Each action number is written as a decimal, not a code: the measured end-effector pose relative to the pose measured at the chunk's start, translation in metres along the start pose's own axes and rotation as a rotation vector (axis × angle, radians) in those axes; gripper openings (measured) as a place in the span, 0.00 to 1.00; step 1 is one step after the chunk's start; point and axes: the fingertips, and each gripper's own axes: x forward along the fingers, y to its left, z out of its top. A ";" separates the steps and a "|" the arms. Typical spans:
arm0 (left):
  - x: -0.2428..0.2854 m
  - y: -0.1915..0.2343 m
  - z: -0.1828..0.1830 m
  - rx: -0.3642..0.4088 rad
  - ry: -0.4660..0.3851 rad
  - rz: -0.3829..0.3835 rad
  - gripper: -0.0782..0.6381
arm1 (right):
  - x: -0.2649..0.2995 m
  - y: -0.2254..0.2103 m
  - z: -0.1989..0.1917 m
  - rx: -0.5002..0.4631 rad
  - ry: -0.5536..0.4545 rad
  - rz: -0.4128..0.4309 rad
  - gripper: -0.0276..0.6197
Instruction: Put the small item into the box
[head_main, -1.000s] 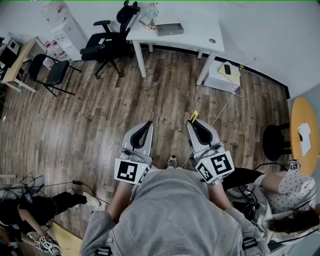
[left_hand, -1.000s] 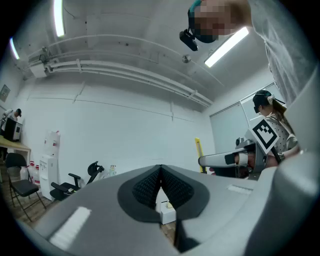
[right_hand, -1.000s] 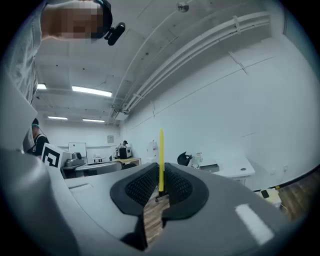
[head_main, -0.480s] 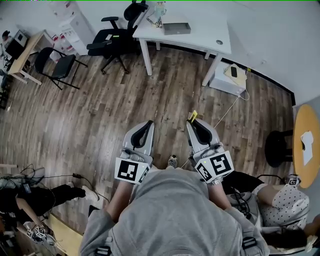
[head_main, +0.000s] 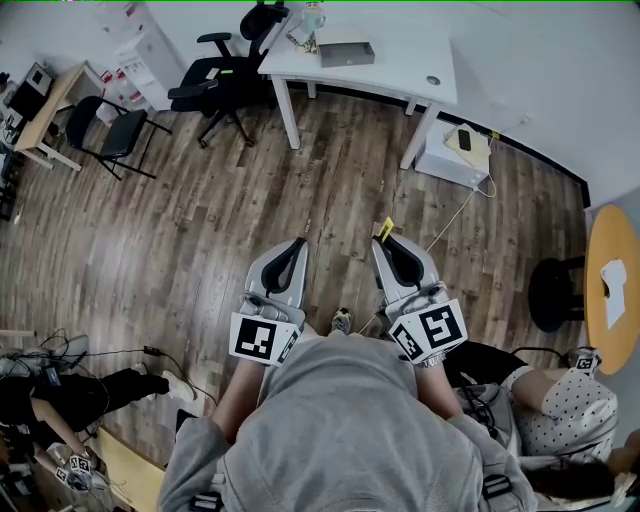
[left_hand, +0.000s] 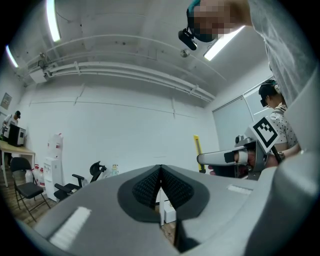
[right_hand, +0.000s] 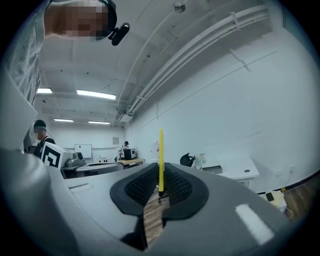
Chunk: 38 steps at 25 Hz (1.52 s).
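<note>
Right gripper stays clamped on the thin yellow item, perhaps a strip; left gripper is closed, empty; only the view has swung slightly, so the box, near the white table's left end, remains well apart.

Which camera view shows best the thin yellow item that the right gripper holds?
The right gripper view: the yellow item stands upright and large, clamped between the right gripper's jaws. The head view shows only its short tip beyond the gripper; the left gripper view shows it small, from the side.
</note>
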 end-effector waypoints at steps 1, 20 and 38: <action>0.002 -0.002 0.000 0.004 -0.002 -0.003 0.11 | -0.001 -0.002 0.000 -0.002 -0.001 -0.003 0.14; 0.033 0.019 -0.015 0.011 -0.001 0.008 0.11 | 0.028 -0.018 -0.011 -0.022 0.027 -0.003 0.14; 0.125 0.091 -0.028 -0.001 0.006 -0.021 0.11 | 0.129 -0.069 -0.011 -0.024 0.089 -0.026 0.14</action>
